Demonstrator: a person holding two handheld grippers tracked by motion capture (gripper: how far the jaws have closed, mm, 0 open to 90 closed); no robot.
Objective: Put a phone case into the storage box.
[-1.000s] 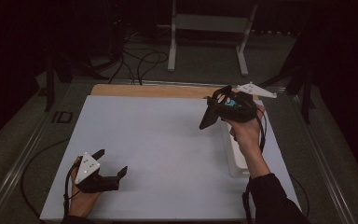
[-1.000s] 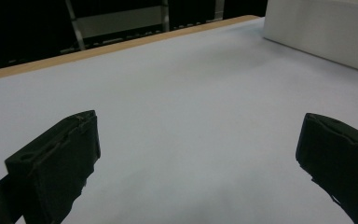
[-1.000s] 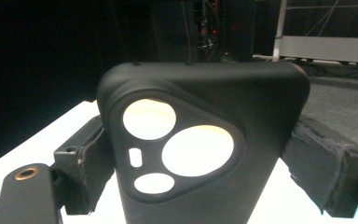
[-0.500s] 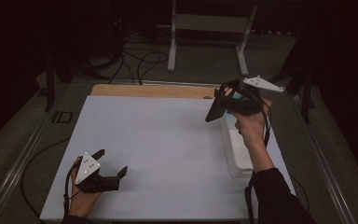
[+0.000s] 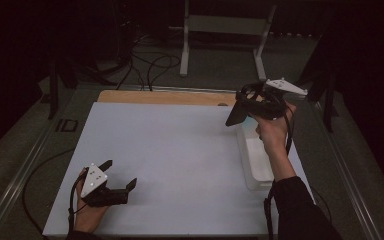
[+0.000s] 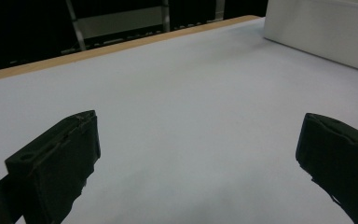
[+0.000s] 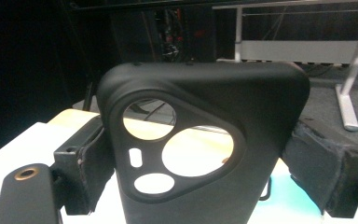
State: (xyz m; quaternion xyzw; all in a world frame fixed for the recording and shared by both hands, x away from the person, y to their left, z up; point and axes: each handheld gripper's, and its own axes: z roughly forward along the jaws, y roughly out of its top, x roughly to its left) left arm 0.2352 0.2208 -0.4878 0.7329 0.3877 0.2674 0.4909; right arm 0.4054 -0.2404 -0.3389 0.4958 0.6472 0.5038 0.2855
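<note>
Holding a black phone case (image 7: 200, 140) clamped between its jaws, the right claw (image 5: 240, 111) hangs above the bench's (image 5: 180, 150) far right corner, over the far end of a white tray (image 5: 254, 160) that lies along the right edge. The case stands upright in the grip, its camera cut-outs facing the right gripper view (the bench and some teal show through the holes). To do this carry well, I judge the grip should stay firm on the case's two sides and the wrist level, so the thin shell neither twists nor slips before it is set down. The right forearm rises steeply from the near right corner, hand raised, jaws pointing left and down. The left claw (image 5: 117, 187) rests on the bench near the near left corner, jaws spread wide with nothing between them, aimed toward the tray.
</note>
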